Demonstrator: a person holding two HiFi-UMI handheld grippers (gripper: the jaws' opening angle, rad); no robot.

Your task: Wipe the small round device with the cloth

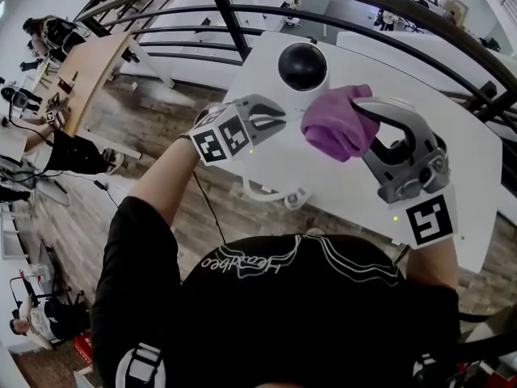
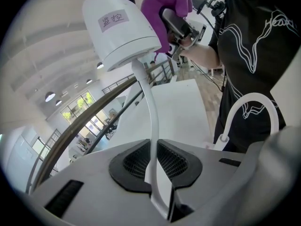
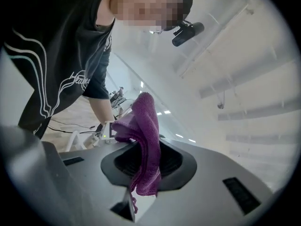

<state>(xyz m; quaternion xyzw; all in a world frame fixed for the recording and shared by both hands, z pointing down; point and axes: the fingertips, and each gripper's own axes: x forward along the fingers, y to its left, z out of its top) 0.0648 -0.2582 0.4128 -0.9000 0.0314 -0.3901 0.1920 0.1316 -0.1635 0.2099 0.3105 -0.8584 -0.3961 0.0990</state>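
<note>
Left gripper (image 2: 155,169) clamps thin white cable (image 2: 149,112); right gripper (image 3: 143,166) pinches fuzzy purple cloth (image 3: 146,126).

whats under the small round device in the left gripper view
Below the round device a thin white cable runs down into the left hand-held gripper, whose jaws are shut on it. Beyond them, the gripper's body covers where it goes.

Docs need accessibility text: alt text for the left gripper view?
Left gripper clamps the thin white cord of a small round white device with a black top. A purple cloth is held beside the device; a person in black at right.
</note>
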